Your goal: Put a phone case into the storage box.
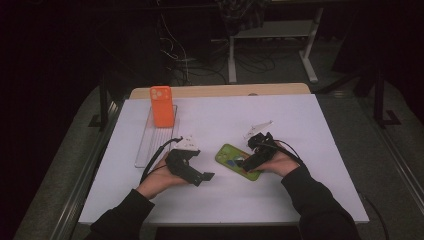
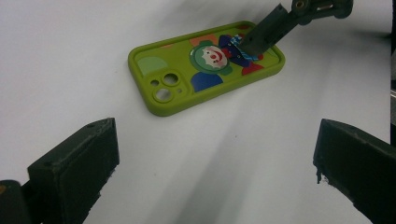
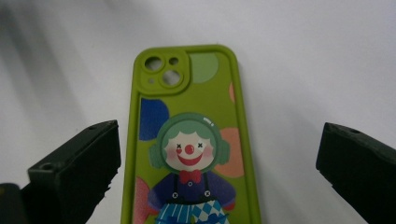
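White sheeting covers the bench [image 1: 300, 125], with a dark floor and tangled cables beyond its far edge. On it, the right hand-held gripper [image 1: 248, 161] hovers low over a green phone case [image 1: 235, 161], its jaws spread wide; in the right gripper view they stand to either side of the case [image 3: 187, 140], well clear of its edges. In the left gripper view one jaw tip of that gripper sits over the printed clown (whether it touches the case cannot be told). The case lies flat, back side up, slightly right of the bench's middle, with its camera cut-outs at the end away from the right hand. The left hand-held gripper [image 1: 200, 177] is held just to the left of the case, jaws also wide apart and gripping nothing, pointing toward the case [image 2: 205, 65]. Farther off, at the far left of the bench, an orange phone case [image 1: 161, 106] stands upright at the far end of a clear tray [image 1: 150, 142].
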The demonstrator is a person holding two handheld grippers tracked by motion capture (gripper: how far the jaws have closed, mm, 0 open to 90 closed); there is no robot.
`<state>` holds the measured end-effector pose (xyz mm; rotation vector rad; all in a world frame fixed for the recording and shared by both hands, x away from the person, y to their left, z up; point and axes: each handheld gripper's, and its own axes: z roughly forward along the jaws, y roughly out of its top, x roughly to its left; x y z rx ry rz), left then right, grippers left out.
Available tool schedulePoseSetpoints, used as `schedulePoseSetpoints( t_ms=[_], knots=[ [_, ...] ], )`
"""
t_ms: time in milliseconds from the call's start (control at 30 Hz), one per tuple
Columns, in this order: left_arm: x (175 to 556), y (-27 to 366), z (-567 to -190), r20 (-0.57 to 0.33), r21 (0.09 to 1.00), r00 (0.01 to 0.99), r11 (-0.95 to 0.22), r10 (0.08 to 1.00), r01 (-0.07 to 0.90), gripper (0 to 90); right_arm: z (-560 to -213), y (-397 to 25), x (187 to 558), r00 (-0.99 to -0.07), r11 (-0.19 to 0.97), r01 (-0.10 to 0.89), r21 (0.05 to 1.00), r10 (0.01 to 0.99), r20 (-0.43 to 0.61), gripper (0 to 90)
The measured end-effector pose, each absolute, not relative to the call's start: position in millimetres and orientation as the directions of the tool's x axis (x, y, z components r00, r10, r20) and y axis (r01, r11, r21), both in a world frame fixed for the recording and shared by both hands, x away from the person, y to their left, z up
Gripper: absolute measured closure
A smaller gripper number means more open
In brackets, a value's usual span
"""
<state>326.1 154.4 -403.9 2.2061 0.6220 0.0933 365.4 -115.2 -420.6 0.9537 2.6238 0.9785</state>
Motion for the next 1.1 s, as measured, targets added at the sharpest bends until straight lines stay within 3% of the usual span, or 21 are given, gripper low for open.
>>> schedulePoseSetpoints(
  t_ms=[600, 1100],
  knots=[
    [327, 156, -404, -0.147, 0.741, 0.869, -0.529, 0.472, 0.413, 0.0, -439, -101, 369, -0.803, 0.637, 0.513, 0.575, 0.593, 0.059, 0.6],
    [329, 157, -404, -0.142, 0.74, 0.87, -0.533, 0.472, 0.41, 0.0, -443, -99, 366, -0.828, 0.689, 0.484, 0.539, 0.56, 0.029, 7.7]
  ],
)
